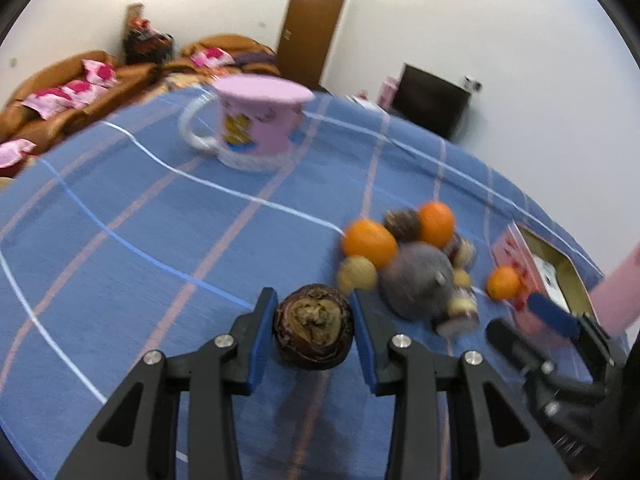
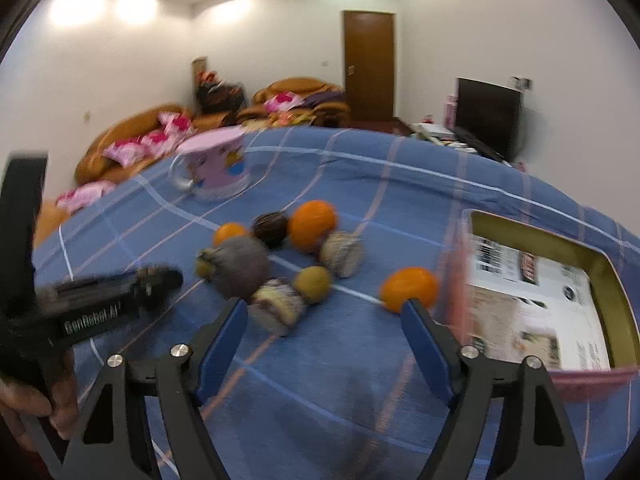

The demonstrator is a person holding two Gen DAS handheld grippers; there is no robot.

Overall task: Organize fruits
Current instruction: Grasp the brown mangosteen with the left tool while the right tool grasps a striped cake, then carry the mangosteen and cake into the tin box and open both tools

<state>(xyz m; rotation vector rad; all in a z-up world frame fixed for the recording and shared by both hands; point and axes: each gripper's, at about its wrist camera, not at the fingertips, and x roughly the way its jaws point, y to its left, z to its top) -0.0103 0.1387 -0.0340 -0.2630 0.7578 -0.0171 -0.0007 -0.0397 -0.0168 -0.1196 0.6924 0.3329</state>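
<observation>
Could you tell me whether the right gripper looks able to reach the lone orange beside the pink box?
Probably yes: the right gripper is open, and the lone orange sits just past its fingertip, with bare blue checked tablecloth between.

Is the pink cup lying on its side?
No, the pink cup stands upright on the blue cloth, its handle sticking out sideways.
</observation>
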